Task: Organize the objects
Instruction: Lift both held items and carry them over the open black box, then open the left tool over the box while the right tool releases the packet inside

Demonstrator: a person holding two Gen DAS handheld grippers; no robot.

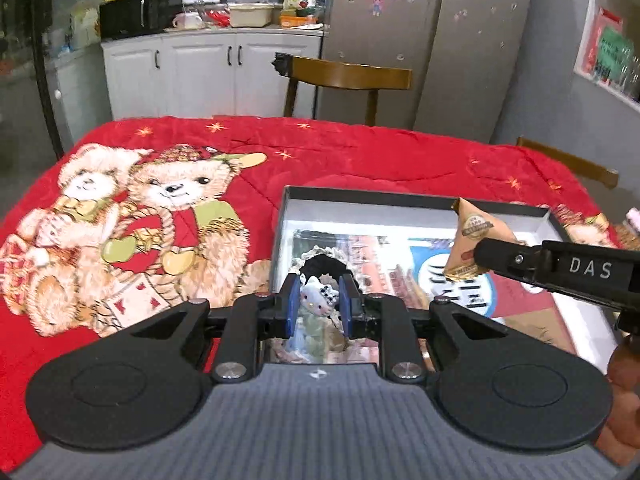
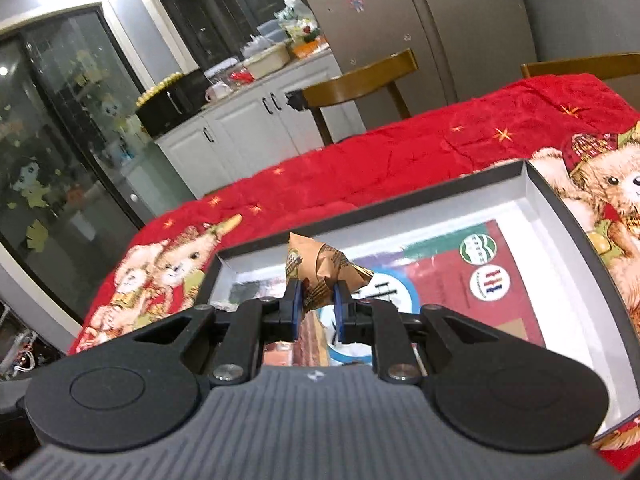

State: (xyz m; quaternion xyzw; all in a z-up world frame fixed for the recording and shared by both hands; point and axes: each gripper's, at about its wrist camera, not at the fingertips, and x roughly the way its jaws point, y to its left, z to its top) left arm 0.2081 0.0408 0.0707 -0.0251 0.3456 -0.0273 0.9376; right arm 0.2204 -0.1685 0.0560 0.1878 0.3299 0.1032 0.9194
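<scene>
Two grippers, two items, one box (image 1: 416,196).
Your left gripper (image 1: 320,300) clamps one cat figurine (image 1: 318,298); your right gripper (image 2: 316,308) pinches one brown packet (image 2: 320,268).

We are in a home kitchen-dining room. At twelve o'clock stand white cabinets (image 1: 208,76) whose counter carries a black microwave (image 1: 138,14), a mug (image 1: 186,21) and food bags. At one o'clock rises a steel refrigerator (image 1: 424,32) dotted with stickers. Wooden chairs (image 1: 348,80) ring a table under a red teddy-bear quilt (image 1: 160,208).
</scene>
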